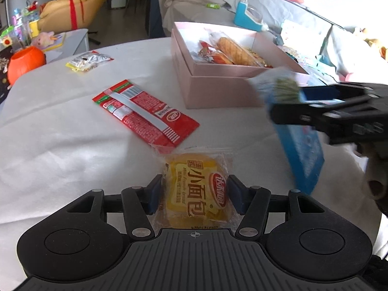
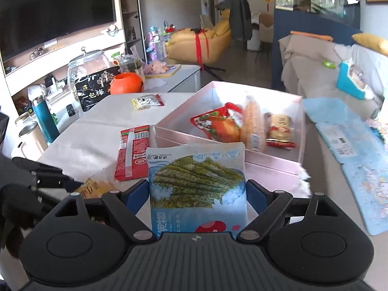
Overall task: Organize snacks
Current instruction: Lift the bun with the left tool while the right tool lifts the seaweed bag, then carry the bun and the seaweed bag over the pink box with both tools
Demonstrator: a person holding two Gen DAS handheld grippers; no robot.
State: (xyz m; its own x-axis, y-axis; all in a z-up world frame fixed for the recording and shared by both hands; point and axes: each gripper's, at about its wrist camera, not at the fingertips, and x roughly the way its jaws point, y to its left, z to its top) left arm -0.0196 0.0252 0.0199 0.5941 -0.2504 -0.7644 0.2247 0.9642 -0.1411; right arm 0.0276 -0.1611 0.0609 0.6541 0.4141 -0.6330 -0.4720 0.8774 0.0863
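At right of the left wrist view, the blue seaweed packet (image 1: 300,143) is motion-blurred, its print unreadable. The right gripper (image 1: 288,101) is cut off by the frame edge (fingers only partly visible).

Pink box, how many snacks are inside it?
3 that I can make out in the pink box: a red packet at the left, a long orange packet in the middle, a tan packet at the right. More may hide underneath.

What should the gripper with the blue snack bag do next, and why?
Probably carry it forward over the pink box and let go. The right gripper already grips the blue bag, and the box just ahead holds other snacks with room left.
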